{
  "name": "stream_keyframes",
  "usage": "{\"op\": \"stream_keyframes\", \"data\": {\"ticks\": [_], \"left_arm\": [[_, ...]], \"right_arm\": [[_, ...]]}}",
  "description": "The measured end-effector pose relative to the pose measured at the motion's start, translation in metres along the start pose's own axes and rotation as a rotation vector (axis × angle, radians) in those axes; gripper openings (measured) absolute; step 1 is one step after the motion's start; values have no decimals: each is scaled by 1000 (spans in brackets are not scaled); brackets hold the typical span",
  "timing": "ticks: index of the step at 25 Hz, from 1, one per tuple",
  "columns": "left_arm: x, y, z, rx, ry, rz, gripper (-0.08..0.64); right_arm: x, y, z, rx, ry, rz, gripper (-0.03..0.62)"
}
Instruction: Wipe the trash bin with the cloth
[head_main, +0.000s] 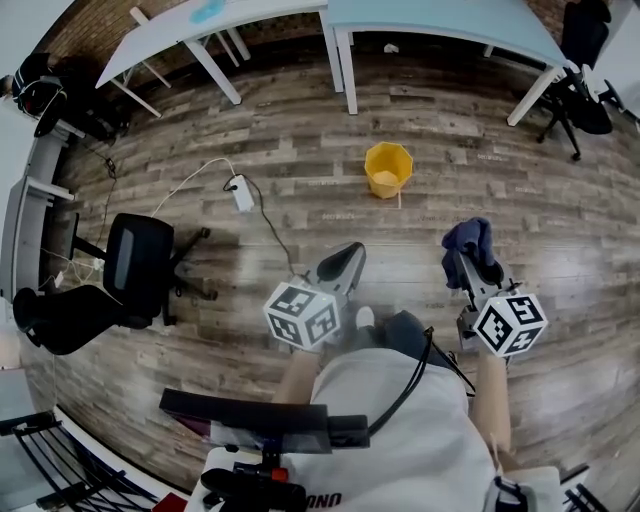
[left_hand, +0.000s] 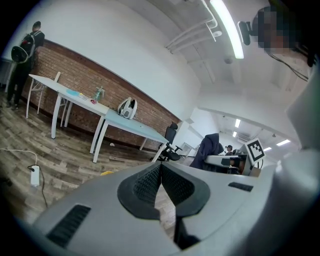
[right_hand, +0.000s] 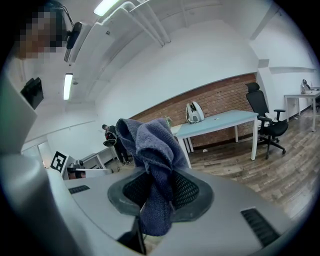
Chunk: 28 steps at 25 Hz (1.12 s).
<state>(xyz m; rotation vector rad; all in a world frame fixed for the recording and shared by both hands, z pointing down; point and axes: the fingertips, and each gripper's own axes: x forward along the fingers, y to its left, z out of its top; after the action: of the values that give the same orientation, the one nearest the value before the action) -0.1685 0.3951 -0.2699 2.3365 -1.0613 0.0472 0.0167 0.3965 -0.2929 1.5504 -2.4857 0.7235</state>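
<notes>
Yellow faceted plastic trash bin (head_main: 388, 168) stands upright on wood-plank floor (head_main: 300, 130), open top up, yellow inner wall showing; contents not clear at this size. It is out ahead of both grippers, well apart from them, nearer the right one.

Dark blue terry cloth (right_hand: 152, 165) is pinched in the right gripper (right_hand: 155, 187). Jaws clamp its middle, a bunched fold sticks up past the tips and a tail hangs below. In the head view the cloth (head_main: 470, 238) sits at the tip of the right gripper (head_main: 462, 258), off the floor and not touching the bin.

Left gripper (left_hand: 160, 167) has jaws pressed together, ribbed pads meeting, nothing between them. In the head view the left gripper (head_main: 350, 255) points toward the bin.

White power strip (head_main: 241, 192) with cable lies on the floor left of the bin. Black office chair (head_main: 140, 265) further left. Pale blue-topped bench with white legs (head_main: 440, 20) stands beyond the bin.
</notes>
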Motion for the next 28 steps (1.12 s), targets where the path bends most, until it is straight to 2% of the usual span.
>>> {"op": "stream_keyframes", "data": {"ticks": [5,10,21,28], "left_arm": [[13,10,-8,-28,32,-5,3],[45,23,-3,-32,45,15,3],[159,48,44,-26,47,78,3],[209,60,48,-52,79,104,3]], "right_arm": [[10,-6,-3,2,19,-14,100],[30,-41,1,20,32,-27,100],[116,-133,60,-23,86,48,100],[150,-183,75,-26,135,66,100]]}}
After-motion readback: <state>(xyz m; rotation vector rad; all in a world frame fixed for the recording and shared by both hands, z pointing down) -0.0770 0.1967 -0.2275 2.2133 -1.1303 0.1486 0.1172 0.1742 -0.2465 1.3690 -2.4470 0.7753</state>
